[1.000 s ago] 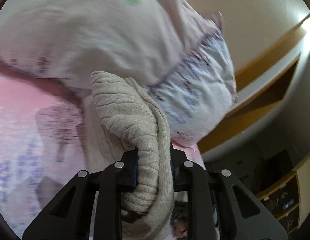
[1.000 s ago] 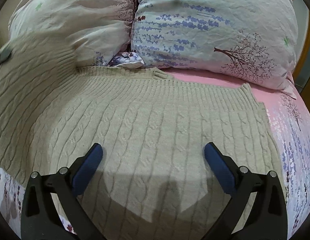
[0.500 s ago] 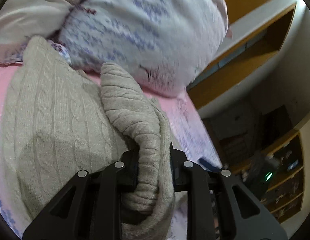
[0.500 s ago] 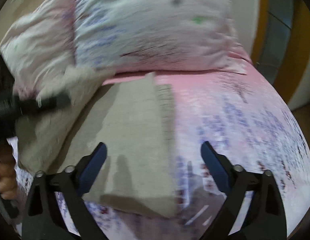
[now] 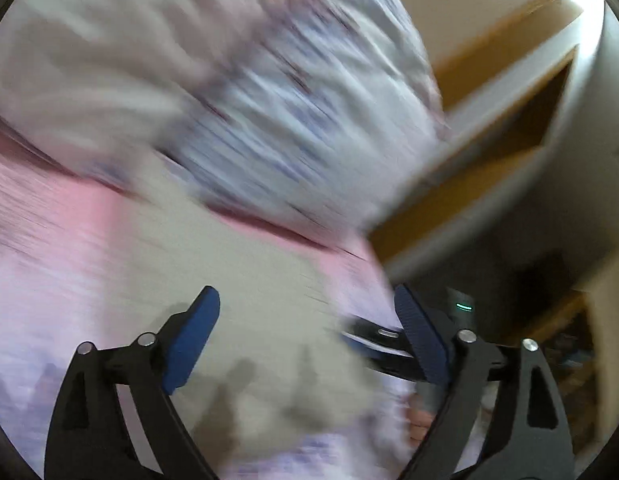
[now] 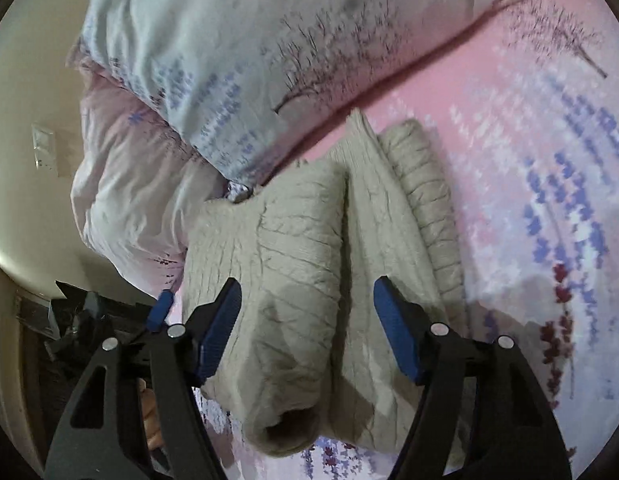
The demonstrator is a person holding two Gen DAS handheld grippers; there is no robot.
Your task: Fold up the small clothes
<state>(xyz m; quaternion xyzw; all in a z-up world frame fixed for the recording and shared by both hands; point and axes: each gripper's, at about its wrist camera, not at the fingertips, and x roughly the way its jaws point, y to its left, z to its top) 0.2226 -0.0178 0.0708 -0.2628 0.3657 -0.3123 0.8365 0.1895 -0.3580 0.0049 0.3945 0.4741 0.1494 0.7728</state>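
A beige cable-knit sweater lies folded on the pink floral bedsheet, with a sleeve laid over its body and the cuff opening toward me. My right gripper is open and hovers just above it, one finger on each side of the sleeve. In the blurred left wrist view the sweater shows as a beige patch. My left gripper is open and empty above it. The other gripper shows at its right.
Two floral pillows lie behind the sweater against the wall. In the left wrist view the pillows are blurred, and a wooden shelf unit stands beyond the bed's right edge.
My left gripper has let go of the sweater sleeve and opened. The sleeve now lies on the sweater. My right gripper has swung over the folded sweater. The left view is moving fast.
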